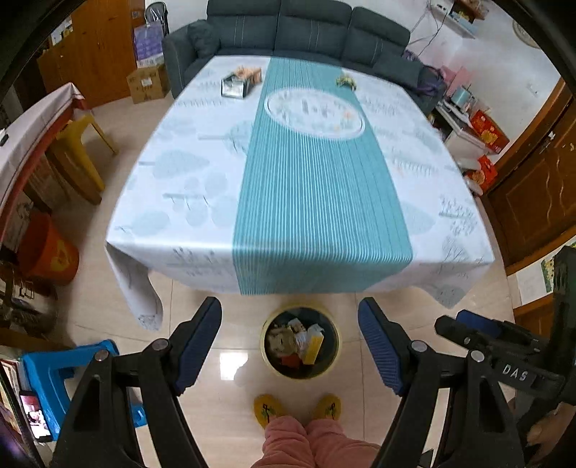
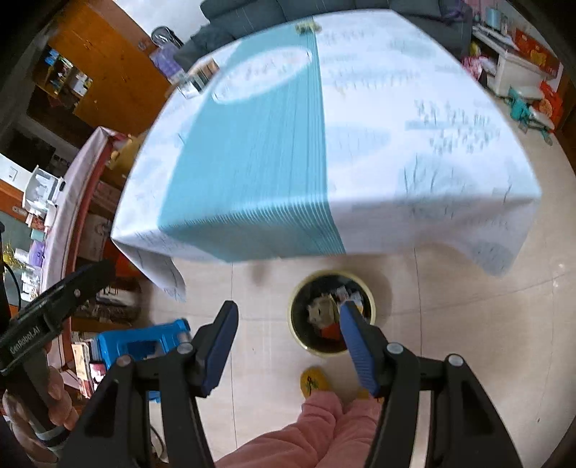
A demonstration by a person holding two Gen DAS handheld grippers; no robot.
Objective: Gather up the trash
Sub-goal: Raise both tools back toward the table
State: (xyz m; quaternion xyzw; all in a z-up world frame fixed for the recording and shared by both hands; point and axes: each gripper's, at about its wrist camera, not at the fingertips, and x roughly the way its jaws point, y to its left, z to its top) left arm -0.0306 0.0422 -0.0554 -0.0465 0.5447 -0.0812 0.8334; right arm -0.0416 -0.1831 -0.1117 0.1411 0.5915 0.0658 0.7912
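Observation:
A round yellow-rimmed trash bin (image 1: 301, 345) stands on the floor in front of the table, with several wrappers and scraps inside; it also shows in the right wrist view (image 2: 333, 313). My left gripper (image 1: 289, 320) is open and empty, held above the bin. My right gripper (image 2: 288, 324) is open and empty, above the floor just left of the bin. A small crumpled green-yellow scrap (image 1: 346, 80) lies at the far edge of the table (image 1: 201, 187); it also shows in the right wrist view (image 2: 306, 27). A silver box (image 1: 234, 86) with an orange pack sits far left.
The table carries a white cloth with a teal striped band (image 1: 316, 180). A grey sofa (image 1: 288, 32) stands behind it. A blue stool (image 1: 61, 374) is on the floor at left, a yellow chair (image 1: 77, 144) and orange bucket (image 1: 46, 248) further left. My slippered feet (image 1: 298, 406) stand by the bin.

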